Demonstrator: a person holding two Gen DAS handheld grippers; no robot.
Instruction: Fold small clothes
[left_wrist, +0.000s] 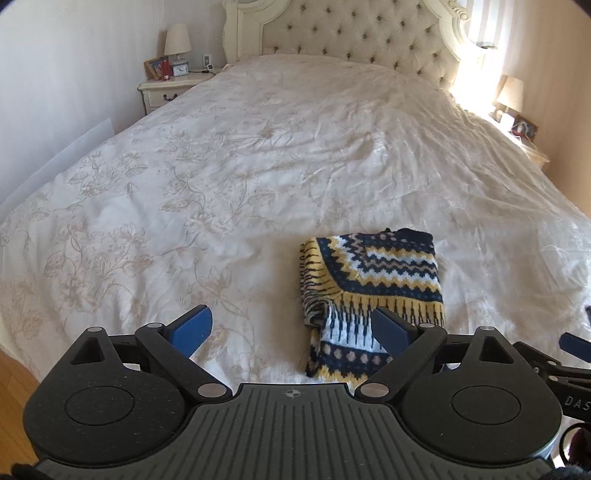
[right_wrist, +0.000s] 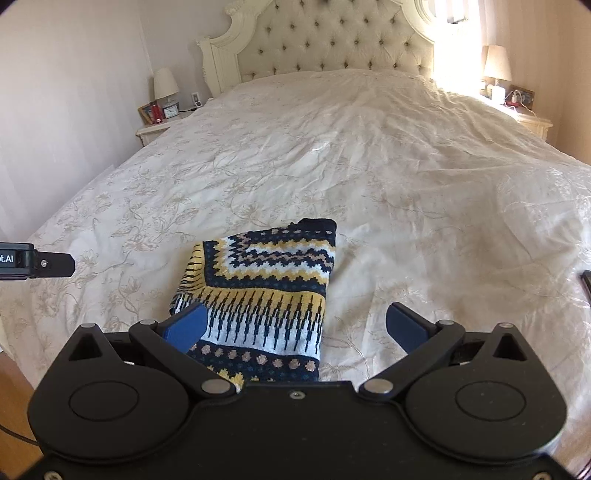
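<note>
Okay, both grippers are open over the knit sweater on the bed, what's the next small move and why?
Probably lower the right gripper onto the sweater and flatten its near hem. The garment already lies folded into a compact block on the bedspread, and both grippers, including the left gripper, hold nothing.

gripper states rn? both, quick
Left gripper: open, holding nothing, beside the folded knit sweater.
Right gripper: open, holding nothing, over the sweater's near edge.

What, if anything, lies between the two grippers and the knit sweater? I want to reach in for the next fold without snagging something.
Nothing visible does. The sweater lies alone on the bedspread, just ahead of the open left gripper and the open right gripper; only bare bedding surrounds it.
</note>
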